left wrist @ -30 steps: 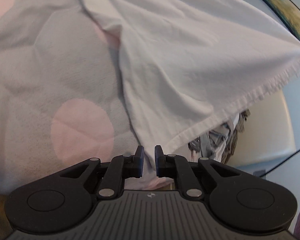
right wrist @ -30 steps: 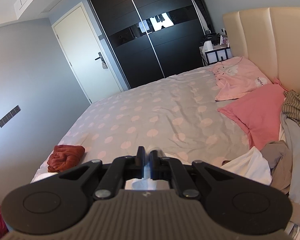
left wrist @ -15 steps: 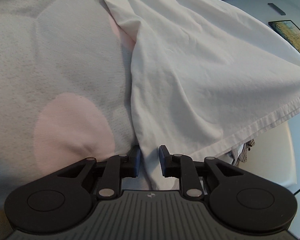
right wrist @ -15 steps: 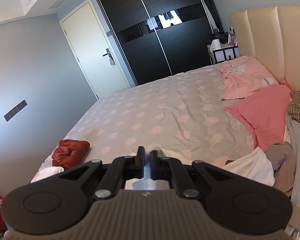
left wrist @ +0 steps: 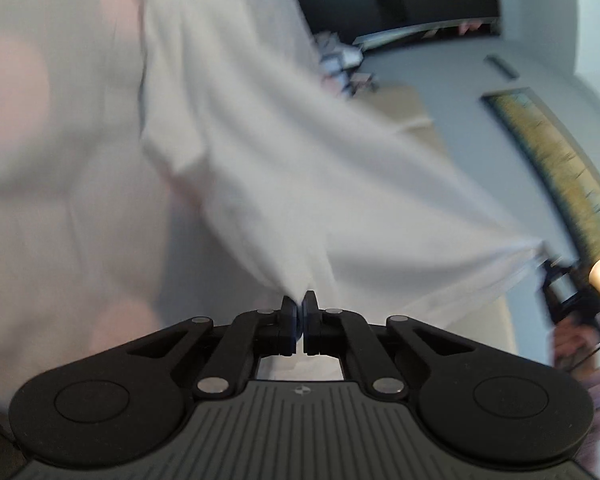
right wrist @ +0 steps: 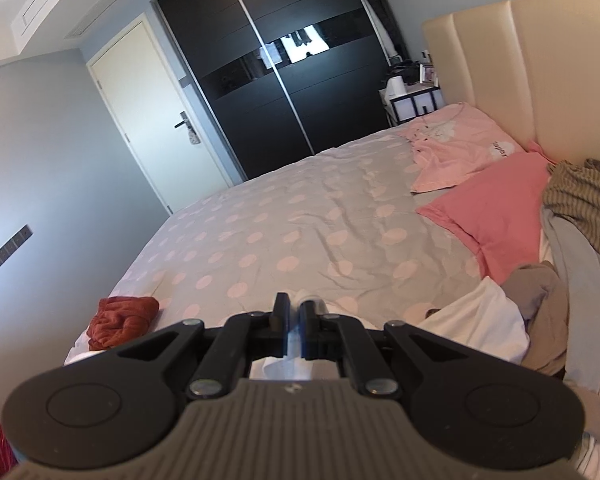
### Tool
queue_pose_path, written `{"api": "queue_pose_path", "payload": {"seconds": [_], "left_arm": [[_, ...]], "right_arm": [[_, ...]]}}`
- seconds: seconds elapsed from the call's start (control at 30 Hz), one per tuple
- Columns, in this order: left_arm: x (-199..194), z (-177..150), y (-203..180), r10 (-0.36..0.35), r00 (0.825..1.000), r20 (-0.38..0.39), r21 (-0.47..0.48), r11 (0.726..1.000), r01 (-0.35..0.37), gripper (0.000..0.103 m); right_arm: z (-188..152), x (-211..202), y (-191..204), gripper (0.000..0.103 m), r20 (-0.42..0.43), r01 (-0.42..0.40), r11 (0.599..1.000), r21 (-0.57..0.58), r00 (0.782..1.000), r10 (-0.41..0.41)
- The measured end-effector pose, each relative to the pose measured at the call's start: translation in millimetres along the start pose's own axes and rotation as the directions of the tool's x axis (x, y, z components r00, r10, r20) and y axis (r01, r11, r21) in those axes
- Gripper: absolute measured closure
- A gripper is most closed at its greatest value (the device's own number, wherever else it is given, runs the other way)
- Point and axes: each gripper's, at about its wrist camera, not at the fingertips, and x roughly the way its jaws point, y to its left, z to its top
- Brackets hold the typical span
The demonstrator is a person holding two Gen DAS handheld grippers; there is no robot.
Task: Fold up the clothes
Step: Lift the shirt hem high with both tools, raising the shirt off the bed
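Observation:
A white garment is stretched in the air above the grey bedcover with pink dots. My left gripper has its jaws closing tight on a pinch of its lower edge, and the pads press the cloth. The garment's far right corner runs to my right gripper, blurred at the frame's edge. In the right wrist view my right gripper is shut on a strip of white cloth that shows between its fingers. More white fabric lies below it on the bed.
The dotted bedcover spreads ahead. Two pink pillows lie by the beige headboard. A pile of clothes sits at the right, a rust-red garment at the left bed edge. A dark wardrobe stands behind.
The left gripper's jaws have gone from open around the garment's edge to shut on it, and it has lifted the cloth up. The right gripper stays shut and has shifted only slightly.

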Motion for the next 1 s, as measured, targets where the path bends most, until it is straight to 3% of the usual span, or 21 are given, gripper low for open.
{"api": "queue_pose_path", "payload": {"seconds": [0.1,0.23,0.37,0.53,0.6,0.7,0.8,1.0], "left_arm": [[-63.7,42.3,-35.7,-0.074,0.984,0.159,0.043,0.997,0.068,0.103],[-140.4,91.7,-93.7,-0.166,0.924,0.345,0.164,0.98,0.115,0.103],[-178.8,132.2,-159.2,-0.221,0.874,0.433,0.304,0.948,0.089,0.103],[-192.9,168.0,-233.6,-0.285,0.836,0.47,0.375,0.921,0.103,0.103],[-190.9,185.6,-261.5,-0.297,0.833,0.467,0.382,0.917,0.113,0.103],[-177.9,216.6,-292.8,-0.266,0.847,0.46,0.346,0.932,0.105,0.103],[-155.1,253.3,-305.8,-0.214,0.861,0.461,0.306,0.949,0.072,0.103],[-102.0,326.2,-294.9,-0.111,0.875,0.471,0.236,0.972,-0.004,0.103]], "right_arm": [[-2.8,-6.3,-4.6,0.097,0.006,0.004,1.0,0.021,1.0,-0.004],[-6.4,-12.9,-1.5,0.097,0.02,-0.032,0.998,0.058,0.999,0.031],[-4.1,-24.8,14.3,0.097,0.09,-0.122,0.989,0.077,0.989,0.115],[26.3,-56.4,51.0,0.097,0.249,-0.218,0.975,0.041,0.948,0.201],[44.7,-67.8,66.5,0.097,0.31,-0.23,0.973,0.007,0.926,0.217],[75.4,-79.4,88.3,0.097,0.393,-0.235,0.971,-0.039,0.89,0.231],[110.9,-59.7,104.2,0.097,0.404,-0.191,0.981,-0.044,0.894,0.192],[163.5,29.0,103.5,0.097,0.342,-0.1,0.995,0.003,0.935,0.093]]}}
